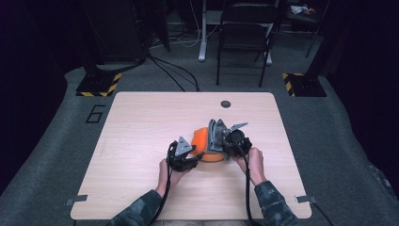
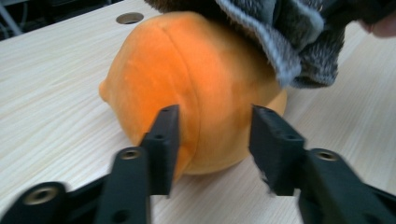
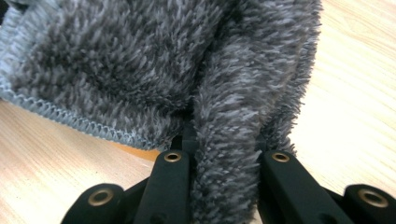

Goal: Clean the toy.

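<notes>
Orange plush [image 2: 196, 93] sits mid-bench [image 1: 141, 122], grey fuzzy cloth [image 3: 154, 70] draped over its top. My right hand-held gripper [image 3: 224, 163] clamped on cloth fold. Left hand-held gripper [image 2: 212, 135] jaws apart, straddling plush front, not pressing. Step as I judge: dressing or stripping plush. Next: left must pinch plush to steady it.

High forward-down overview; two close gripper views, sharing the grey cloth [image 2: 289, 42].

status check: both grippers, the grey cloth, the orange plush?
Left gripper open, jaws at orange plush, no squeeze. Right gripper shut on grey fuzzy cloth, draped over plush top. Nothing blocking.
</notes>
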### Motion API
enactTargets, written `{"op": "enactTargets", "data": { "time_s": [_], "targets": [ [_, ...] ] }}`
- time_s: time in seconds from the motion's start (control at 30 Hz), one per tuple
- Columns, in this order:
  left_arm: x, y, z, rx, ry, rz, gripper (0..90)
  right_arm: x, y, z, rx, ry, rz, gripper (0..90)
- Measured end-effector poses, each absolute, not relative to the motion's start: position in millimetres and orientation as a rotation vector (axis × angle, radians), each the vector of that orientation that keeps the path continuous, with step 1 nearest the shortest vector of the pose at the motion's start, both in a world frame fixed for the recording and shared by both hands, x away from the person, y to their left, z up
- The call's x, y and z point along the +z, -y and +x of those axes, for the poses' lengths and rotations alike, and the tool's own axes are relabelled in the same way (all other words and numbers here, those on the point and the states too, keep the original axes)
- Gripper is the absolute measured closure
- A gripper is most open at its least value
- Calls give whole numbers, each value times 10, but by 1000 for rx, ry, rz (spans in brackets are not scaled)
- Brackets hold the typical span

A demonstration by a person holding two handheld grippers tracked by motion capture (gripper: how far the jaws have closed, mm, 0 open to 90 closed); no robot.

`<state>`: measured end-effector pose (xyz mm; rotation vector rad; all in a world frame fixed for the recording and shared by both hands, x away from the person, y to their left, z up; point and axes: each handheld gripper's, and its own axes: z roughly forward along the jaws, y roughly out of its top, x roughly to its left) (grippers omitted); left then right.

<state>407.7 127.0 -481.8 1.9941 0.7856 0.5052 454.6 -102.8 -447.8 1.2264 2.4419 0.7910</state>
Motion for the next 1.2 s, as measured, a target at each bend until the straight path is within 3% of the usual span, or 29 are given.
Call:
{"op": "enactTargets", "data": {
  "time_s": [0.13, 0.33, 0.47, 0.63, 0.77, 1.2],
  "targets": [
    [-4881, -1209, 4070, 561, -771, 2039, 481, -4484, 1055, 4554, 813, -2451, 1244, 779],
    [-4955, -1249, 4122, 534, -775, 2013, 753, -4462, 1048, 4546, 800, -2448, 1239, 778],
    [-4945, -1251, 4106, 523, -763, 2000, 814, -4295, 1049, 4502, 816, -2434, 1211, 778],
    [-4910, -1188, 4075, 515, -732, 1989, 827, -4138, 845, 4379, 892, -2424, 1105, 778],
    [-4919, -1184, 4079, 494, -738, 1991, 829, -4243, 688, 4353, 776, -2433, 1043, 778],
    [-4922, -1206, 4102, 477, -749, 1985, 826, -4447, 1026, 4481, 681, -2449, 1194, 779]
  ]
}}
